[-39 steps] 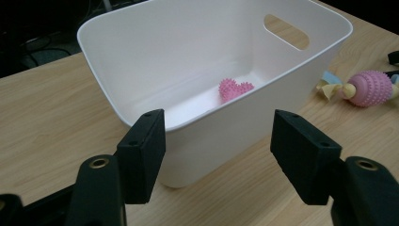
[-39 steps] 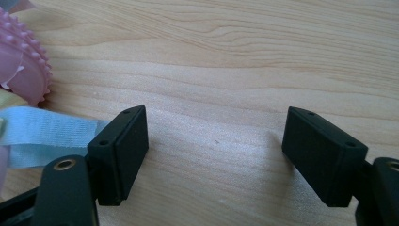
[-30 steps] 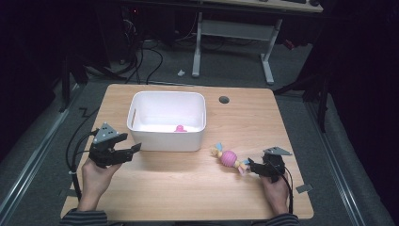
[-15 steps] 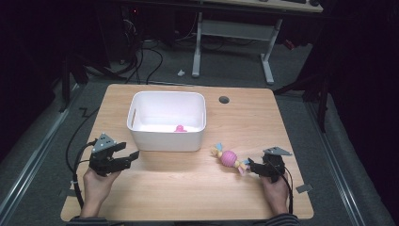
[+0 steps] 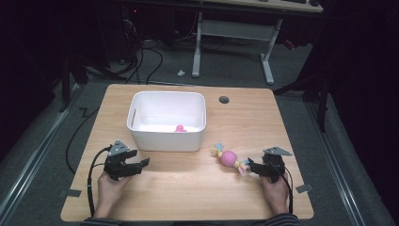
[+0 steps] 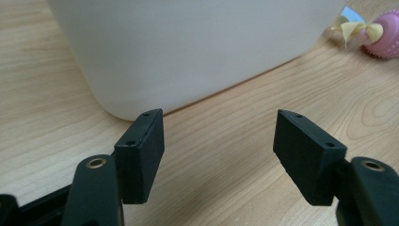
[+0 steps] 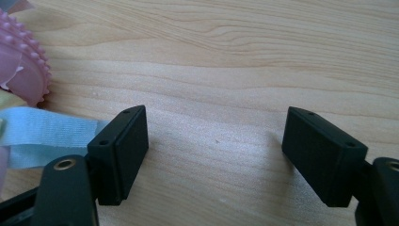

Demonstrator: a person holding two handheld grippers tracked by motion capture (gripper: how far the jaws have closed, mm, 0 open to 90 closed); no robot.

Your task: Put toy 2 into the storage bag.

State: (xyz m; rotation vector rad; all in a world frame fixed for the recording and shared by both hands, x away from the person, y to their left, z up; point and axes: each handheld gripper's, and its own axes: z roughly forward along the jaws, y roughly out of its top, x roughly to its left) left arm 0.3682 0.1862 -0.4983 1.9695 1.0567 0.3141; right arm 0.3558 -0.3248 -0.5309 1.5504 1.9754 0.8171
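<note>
A white bin (image 5: 164, 134) stands on the wooden table (image 5: 291, 127), with a small pink thing (image 5: 179, 128) lying inside it. To the right of the bin lies a pink studded ball toy (image 5: 229, 157) with yellow and blue ribbons. My left gripper (image 5: 141, 165) rests low at the front left, open and holding nothing. In the left gripper view its jaws (image 6: 219, 117) face the bin wall (image 6: 197, 47), with the toy (image 6: 386, 37) far right. My right gripper (image 5: 251, 165) sits just right of the toy, open. Its jaws (image 7: 214, 113) frame bare wood, the ball (image 7: 23, 66) and blue ribbon (image 7: 42, 134) beside the left jaw.
A round cable hole (image 5: 224, 100) sits behind the bin on the right. Tape marks (image 5: 69, 192) lie near the front corners. Cables (image 5: 80, 136) run along the table's left edge, and a desk frame (image 5: 235, 33) stands on the floor beyond.
My left gripper has sunk toward the tabletop and come nearer the front edge, still open. The right gripper and the toy have not moved.
</note>
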